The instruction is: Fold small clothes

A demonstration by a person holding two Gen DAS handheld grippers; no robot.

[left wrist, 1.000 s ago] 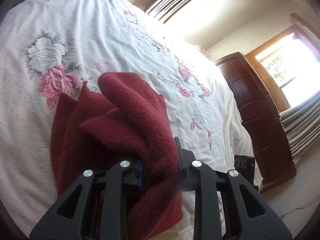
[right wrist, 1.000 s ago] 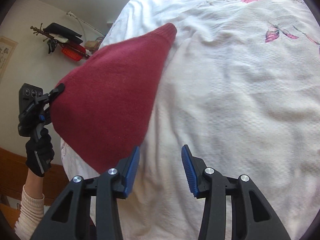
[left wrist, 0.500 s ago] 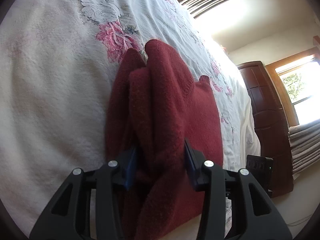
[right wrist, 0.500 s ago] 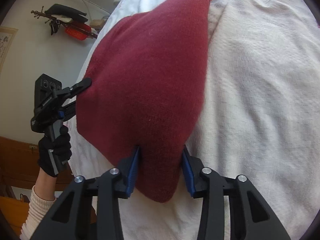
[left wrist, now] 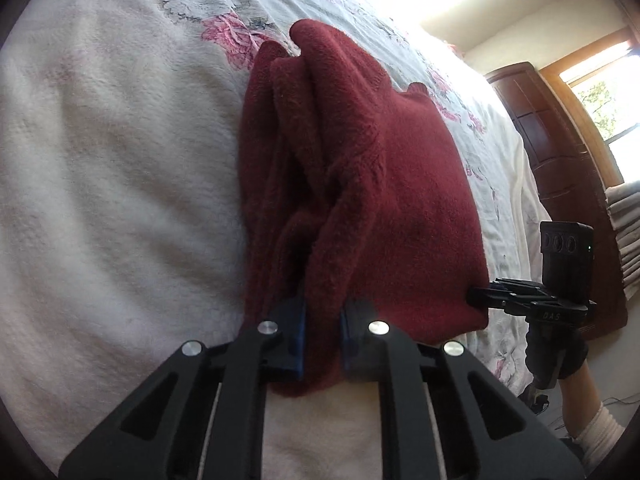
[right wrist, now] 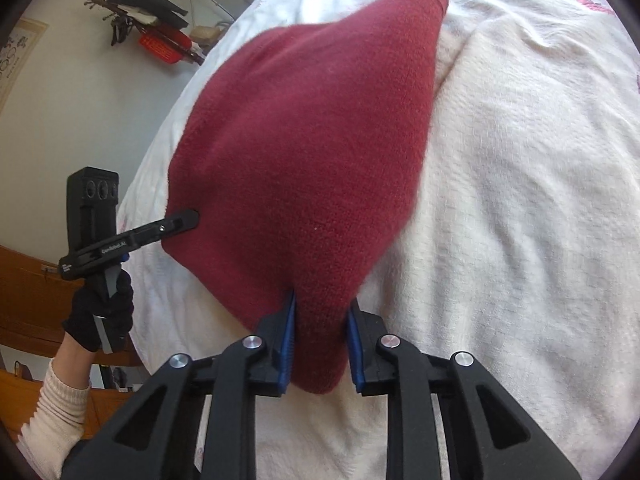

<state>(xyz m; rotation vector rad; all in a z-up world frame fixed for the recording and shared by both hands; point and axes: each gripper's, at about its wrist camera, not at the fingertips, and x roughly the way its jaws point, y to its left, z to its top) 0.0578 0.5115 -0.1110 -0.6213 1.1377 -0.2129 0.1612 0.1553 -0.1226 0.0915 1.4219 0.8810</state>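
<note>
A dark red knit sweater lies on the white floral bedspread, bunched into folds on its left side. My left gripper is shut on a thick fold at the near edge. In the right wrist view the sweater spreads smooth, a cuff pointing away. My right gripper is shut on its near corner, the blue pads pressing the cloth. Each view shows the other gripper pinching its corner: the right gripper at the right, the left gripper at the left, held by a black-gloved hand.
A dark wooden cabinet and a bright window stand beyond the bed's far side. Wall hooks with black and red items hang near the bed's head. Wooden furniture sits beside the near edge. White bedspread stretches right of the sweater.
My right gripper, open beside the sweater's edge a second ago, has moved onto the corner and shut on it. The left gripper has brought its bunched end lower, towards the bed.
</note>
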